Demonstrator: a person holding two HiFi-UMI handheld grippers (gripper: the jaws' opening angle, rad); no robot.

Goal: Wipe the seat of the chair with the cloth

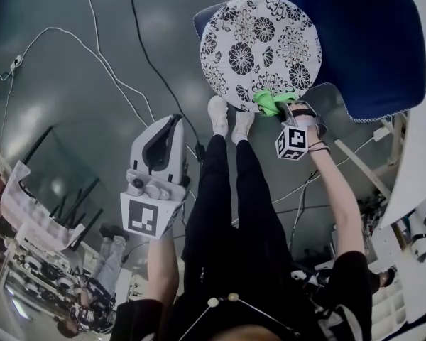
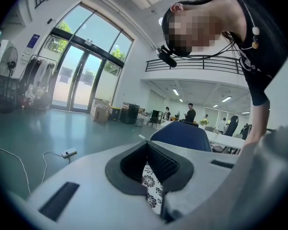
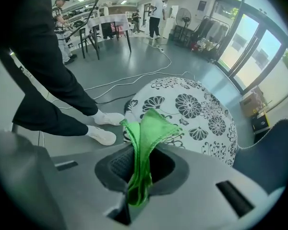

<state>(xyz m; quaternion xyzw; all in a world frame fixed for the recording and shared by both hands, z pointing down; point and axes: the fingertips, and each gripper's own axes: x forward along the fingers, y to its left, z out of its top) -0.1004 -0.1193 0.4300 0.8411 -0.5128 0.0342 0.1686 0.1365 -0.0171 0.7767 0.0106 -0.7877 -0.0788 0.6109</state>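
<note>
The chair has a blue shell point(image 1: 373, 41) and a round white seat cushion point(image 1: 259, 41) with black flowers. My right gripper point(image 1: 280, 110) is shut on a bright green cloth point(image 1: 270, 103) at the cushion's near edge. In the right gripper view the cloth point(image 3: 151, 126) sticks out of the right gripper point(image 3: 143, 150) in a bunched fold, above the cushion point(image 3: 197, 109). My left gripper point(image 1: 175, 119) hangs over the floor, left of the chair and apart from it, shut and holding nothing. In its own view the left gripper point(image 2: 147, 145) points toward the cushion point(image 2: 151, 190) and blue shell point(image 2: 182, 135).
White and black cables point(image 1: 113, 77) cross the grey floor left of the chair. The person's white shoes point(image 1: 227, 116) stand just before the cushion. A white table point(image 1: 419, 155) is at the right, and racks with clutter point(image 1: 35, 226) at the lower left.
</note>
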